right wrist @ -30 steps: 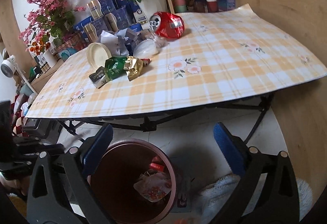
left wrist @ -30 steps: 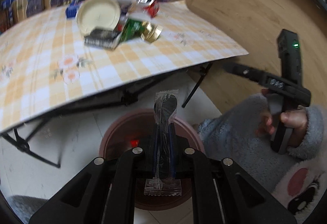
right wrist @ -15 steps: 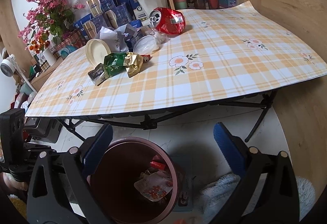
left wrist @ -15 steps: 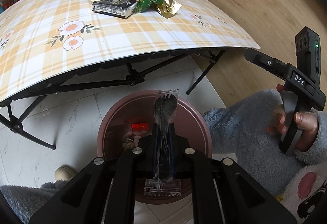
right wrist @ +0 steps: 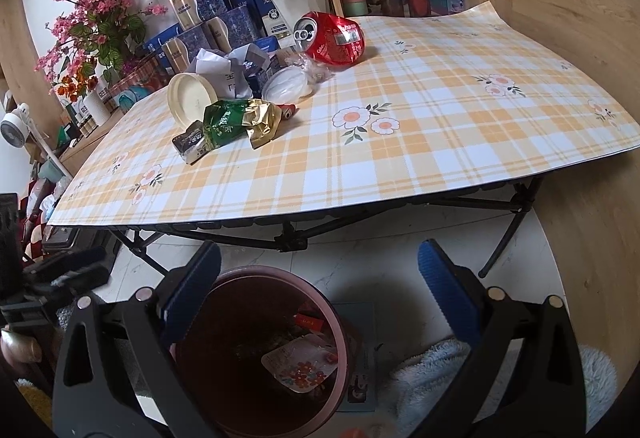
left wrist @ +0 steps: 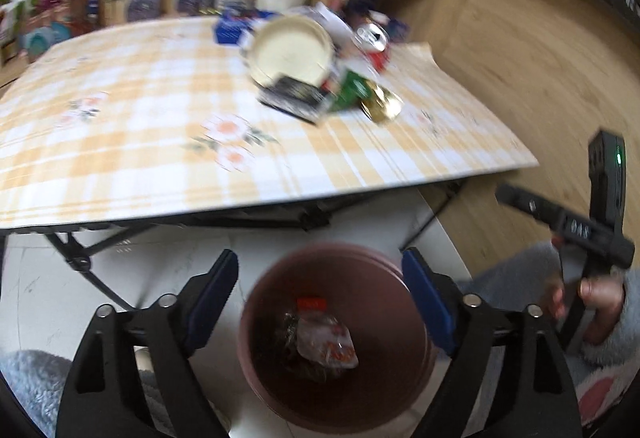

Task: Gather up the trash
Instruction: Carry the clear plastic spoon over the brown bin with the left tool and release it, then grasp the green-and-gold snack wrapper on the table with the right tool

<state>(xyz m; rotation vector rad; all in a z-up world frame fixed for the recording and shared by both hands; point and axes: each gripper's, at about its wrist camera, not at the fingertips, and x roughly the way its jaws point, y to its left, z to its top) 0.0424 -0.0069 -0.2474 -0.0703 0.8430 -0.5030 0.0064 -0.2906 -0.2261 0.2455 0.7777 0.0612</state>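
My left gripper (left wrist: 320, 290) over bin (left wrist: 280, 390), jaws opening, wide, nothing between them. View blurred. Wrappers in bin bottom (left wrist: 326, 342). My right gripper (right wrist: 320, 290) wide, empty, bin at its 7 o'clock. Table (right wrist: 400, 142) ahead at 12 o'clock. Trash pile on table, far-left part: cream lid (right wrist: 192, 96), dark packet (right wrist: 192, 146), green-gold wrapper (right wrist: 240, 122), crumpled paper (right wrist: 224, 72), clear lid (right wrist: 286, 86), red can (right wrist: 332, 42) on its side at 12.
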